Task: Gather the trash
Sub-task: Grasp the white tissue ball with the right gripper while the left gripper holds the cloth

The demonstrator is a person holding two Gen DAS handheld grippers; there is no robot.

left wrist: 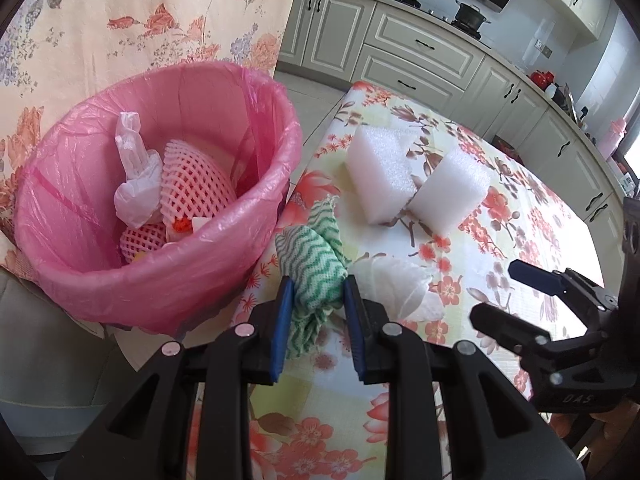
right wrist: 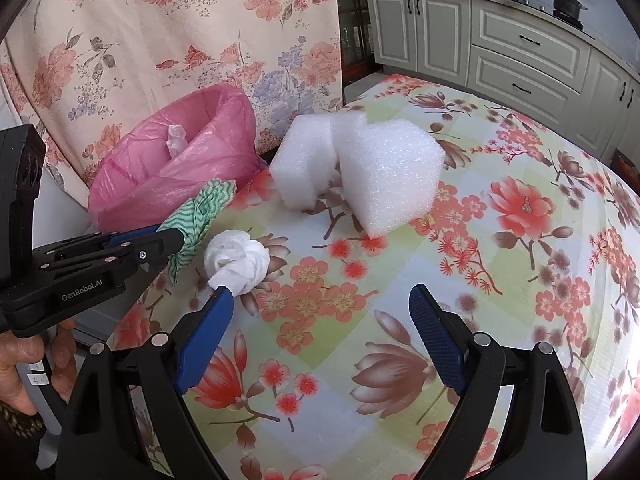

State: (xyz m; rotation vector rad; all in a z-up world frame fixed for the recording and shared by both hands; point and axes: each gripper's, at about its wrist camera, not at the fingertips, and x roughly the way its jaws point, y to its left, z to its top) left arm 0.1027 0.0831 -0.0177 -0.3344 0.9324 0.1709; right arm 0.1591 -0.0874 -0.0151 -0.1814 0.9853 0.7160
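floral tablecloth [right wrist: 500,264], pink-lined bin [left wrist: 160,280], kitchen cabinets [left wrist: 420,48]

1. My left hand-held gripper [left wrist: 316,300] is matt black plastic, its blue pads [left wrist: 282,320] finely ribbed, with dull metal pins.
2. Between those pads sits a soft woven cloth [left wrist: 316,256], green-and-white, crumpled.
3. Just beside the cloth lies a wad of white tissue paper [right wrist: 238,262], creased and matt.
4. Beyond the cloth stand two white foam blocks [left wrist: 380,172], coarse and porous.
5. The bench [right wrist: 500,280] wears a smooth, faintly glossy floral covering.
6. Beside the cloth, the bin liner [left wrist: 80,184] is thin pink plastic, shiny and wrinkled, holding pink foam netting [left wrist: 192,184].
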